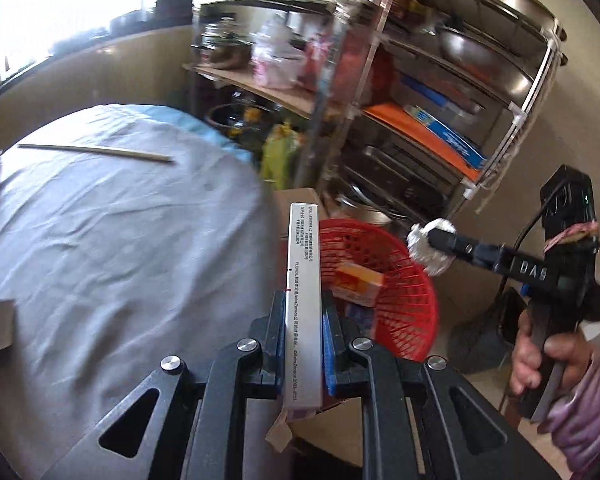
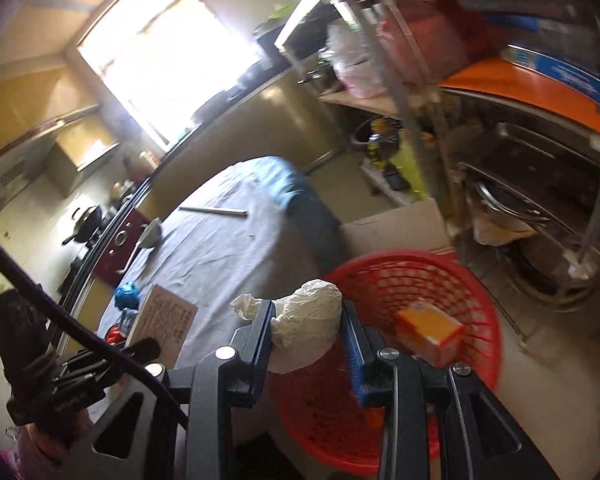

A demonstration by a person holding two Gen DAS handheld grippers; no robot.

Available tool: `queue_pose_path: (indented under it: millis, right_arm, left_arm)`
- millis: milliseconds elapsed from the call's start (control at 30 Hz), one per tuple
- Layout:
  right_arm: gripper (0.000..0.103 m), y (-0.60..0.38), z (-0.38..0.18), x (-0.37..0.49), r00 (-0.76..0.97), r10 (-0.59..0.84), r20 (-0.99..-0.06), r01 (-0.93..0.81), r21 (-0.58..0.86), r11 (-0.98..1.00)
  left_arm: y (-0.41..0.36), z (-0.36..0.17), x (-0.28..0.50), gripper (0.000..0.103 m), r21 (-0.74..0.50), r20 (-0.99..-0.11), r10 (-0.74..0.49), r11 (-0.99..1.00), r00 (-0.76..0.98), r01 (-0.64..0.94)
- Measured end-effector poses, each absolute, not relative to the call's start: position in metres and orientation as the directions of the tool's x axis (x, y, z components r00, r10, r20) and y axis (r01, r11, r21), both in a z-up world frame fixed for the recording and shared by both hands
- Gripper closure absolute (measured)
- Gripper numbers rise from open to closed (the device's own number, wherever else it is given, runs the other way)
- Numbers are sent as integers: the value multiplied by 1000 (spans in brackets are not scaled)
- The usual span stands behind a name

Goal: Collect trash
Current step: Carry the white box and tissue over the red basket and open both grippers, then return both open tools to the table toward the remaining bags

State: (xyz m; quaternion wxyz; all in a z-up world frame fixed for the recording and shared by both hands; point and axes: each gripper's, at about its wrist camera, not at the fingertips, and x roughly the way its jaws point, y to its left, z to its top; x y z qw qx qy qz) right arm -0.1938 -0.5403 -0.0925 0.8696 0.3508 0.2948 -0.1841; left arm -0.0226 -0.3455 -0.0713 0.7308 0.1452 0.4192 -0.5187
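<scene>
Holding two bits of trash by our one red basket [image 2: 400, 280]: left gripper [image 1: 303, 320] clamps a long white box [image 1: 303, 280], right gripper [image 2: 306, 320] squeezes a crumpled paper wad [image 2: 306, 316]. One orange box [image 2: 430, 330] lies inside already. Beside us: one grey-clothed table [image 1: 120, 240], a cluttered kitchen shelf [image 1: 440, 92].

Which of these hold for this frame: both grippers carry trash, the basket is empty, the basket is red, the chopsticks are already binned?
1. The left gripper clamps a long white carton. True.
2. The right gripper is empty. False: it holds a crumpled white wad.
3. The basket is red. True.
4. The basket holds nothing. False: an orange box lies inside.
5. The chopsticks are in the basket. False: they lie on the grey tablecloth.
</scene>
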Motion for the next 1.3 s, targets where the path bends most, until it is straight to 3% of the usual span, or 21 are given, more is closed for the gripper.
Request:
queue_pose_path:
  millis: [133,200,233,300,433,633,767,867,1067,1300]
  right_arm:
    - [68,-548,-106,-207,744,-108,-659,560,528,638]
    - [68,-552,-114,-212,736,-88,-671,574,551,605]
    - [61,-553,-118,-213,728,-84,-681,587,554,591]
    - [47,-554,-123,-215,719,-71,-692,601,566,564]
    - [45,-553,-121,-218,730,-81,-679,594,572,565]
    - [45,-539,-98,-204,766,-93,-637,542,559,627]
    - [45,-513,-80,-179,786,-67,-614,481,541,690]
    - [45,-489,-66,-152,796,-35,-605,428,520,739]
    - [45,-408,-29,-76,821,89,-564,243,485,840]
    - [42,-299,7,-17,829,240,-506,10,443,897]
  left_arm:
    - [-378,-81,-34,86,-245,-790,-611,390,50,888]
    - [-392,-85,-38,80,-269,-794,-608,370,12,889]
    - [-397,-87,-39,75,-267,-796,-606,365,10,892]
    - [-402,-87,-41,48,-242,-798,-602,377,37,894]
    - [-393,-79,-41,47,-219,-787,-614,382,70,898]
    - [-338,-54,-35,45,-49,-773,-578,465,261,884]
    - [-278,-40,-31,30,86,-736,-516,570,438,817]
    - [-218,-33,-25,28,165,-694,-441,672,569,722]
    - [-106,-22,1,24,136,-673,-293,854,680,502]
    - [-21,-13,6,23,152,-625,-162,934,763,323]
